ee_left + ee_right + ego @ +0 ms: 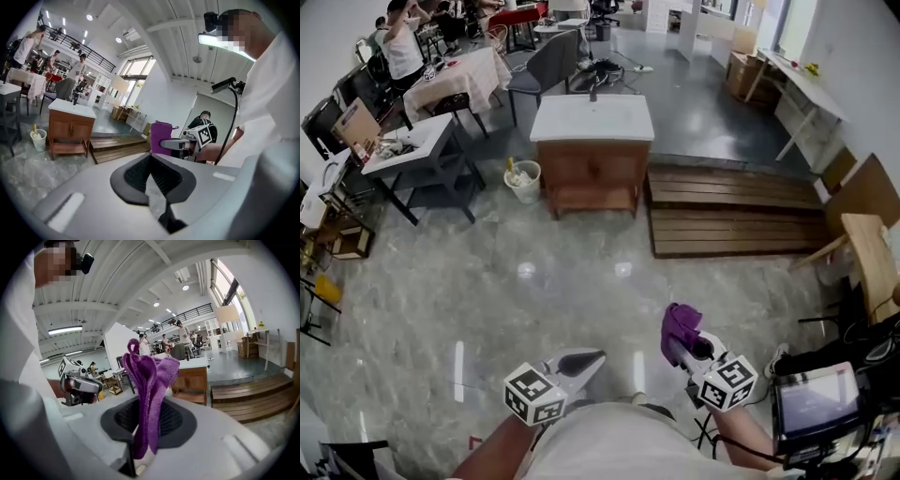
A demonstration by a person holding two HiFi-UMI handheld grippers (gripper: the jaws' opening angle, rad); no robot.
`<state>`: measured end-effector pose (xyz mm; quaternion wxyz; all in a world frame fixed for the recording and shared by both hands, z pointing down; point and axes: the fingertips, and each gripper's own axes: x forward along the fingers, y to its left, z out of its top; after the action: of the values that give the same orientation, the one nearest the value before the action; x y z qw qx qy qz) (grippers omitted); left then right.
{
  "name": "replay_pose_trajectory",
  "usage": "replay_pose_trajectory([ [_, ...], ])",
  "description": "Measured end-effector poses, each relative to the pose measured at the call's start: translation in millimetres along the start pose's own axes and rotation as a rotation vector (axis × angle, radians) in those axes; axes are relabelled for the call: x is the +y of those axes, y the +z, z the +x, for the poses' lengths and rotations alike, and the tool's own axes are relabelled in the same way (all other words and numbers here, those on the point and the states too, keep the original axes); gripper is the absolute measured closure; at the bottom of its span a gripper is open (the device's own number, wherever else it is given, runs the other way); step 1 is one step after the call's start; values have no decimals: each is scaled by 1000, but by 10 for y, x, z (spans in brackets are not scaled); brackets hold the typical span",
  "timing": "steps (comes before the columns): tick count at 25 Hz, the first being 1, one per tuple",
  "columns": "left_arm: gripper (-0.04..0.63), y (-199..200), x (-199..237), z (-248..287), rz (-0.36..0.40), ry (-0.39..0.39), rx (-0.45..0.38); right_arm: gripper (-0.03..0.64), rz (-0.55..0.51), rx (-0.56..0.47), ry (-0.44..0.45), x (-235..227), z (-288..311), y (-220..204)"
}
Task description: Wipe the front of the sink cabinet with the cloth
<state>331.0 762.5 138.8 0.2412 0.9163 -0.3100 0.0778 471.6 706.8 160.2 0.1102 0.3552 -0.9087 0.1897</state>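
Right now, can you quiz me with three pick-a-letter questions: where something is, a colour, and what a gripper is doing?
1. Where is the small bin?
A) on the floor beside the sink cabinet
B) inside the cabinet
C) on top of it

2. What colour is the cloth?
A) yellow
B) purple
C) white

3. The right gripper is:
A) wide open
B) shut on nothing
C) shut on the cloth

Answers:
1 A, the head view shows it on the floor by the cabinet's side.
2 B, it looks purple in every view.
3 C, its jaws pinch the cloth.
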Motion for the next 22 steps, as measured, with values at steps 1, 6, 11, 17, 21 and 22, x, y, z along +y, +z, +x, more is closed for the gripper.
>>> replay_pose_trajectory([
  [1,591,0,117,-79,-1,-2,-2,537,-2,3,-7,38,124,4],
  [6,591,100,762,-553,-11,-2,-6,537,4,8,-41,304,802,146],
  [11,591,252,1402,-772,-27,6,-25,537,11,35,-38,432,1452,294],
  [17,591,537,2113,-488,-60,17,-21,538,18,66,-18,-22,2202,538],
  [21,591,941,2585,-102,-62,26,4,538,40,55,15,-593,2850,892],
  [22,591,1048,2692,-5,-55,23,14,538,44,51,27,-723,3014,982],
])
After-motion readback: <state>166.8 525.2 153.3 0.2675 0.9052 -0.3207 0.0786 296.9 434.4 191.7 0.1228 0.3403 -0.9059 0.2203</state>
